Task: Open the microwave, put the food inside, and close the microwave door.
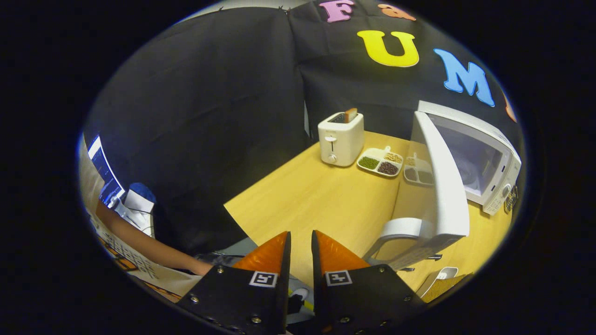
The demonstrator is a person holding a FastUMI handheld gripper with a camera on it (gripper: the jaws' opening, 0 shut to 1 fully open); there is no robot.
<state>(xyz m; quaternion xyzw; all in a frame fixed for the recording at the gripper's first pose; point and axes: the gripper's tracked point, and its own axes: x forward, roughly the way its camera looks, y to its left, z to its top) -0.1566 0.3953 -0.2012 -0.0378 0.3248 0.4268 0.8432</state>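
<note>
Fingers of my gripper [301, 239] sit nearly together, a narrow slit between the tips, gripping nothing and touching nothing. They hang over the near edge of the table [321, 195]. Just ahead and to their right, the microwave [484, 158] stands with its door [442, 186] swung wide open toward me, handle [400, 230] near my right finger, cavity bare as far as I can see. Beyond, a food tray [381, 162] with three compartments lies on the table between the toaster [341, 138] and the door. An arm [139, 242] reaches in at my left.
</note>
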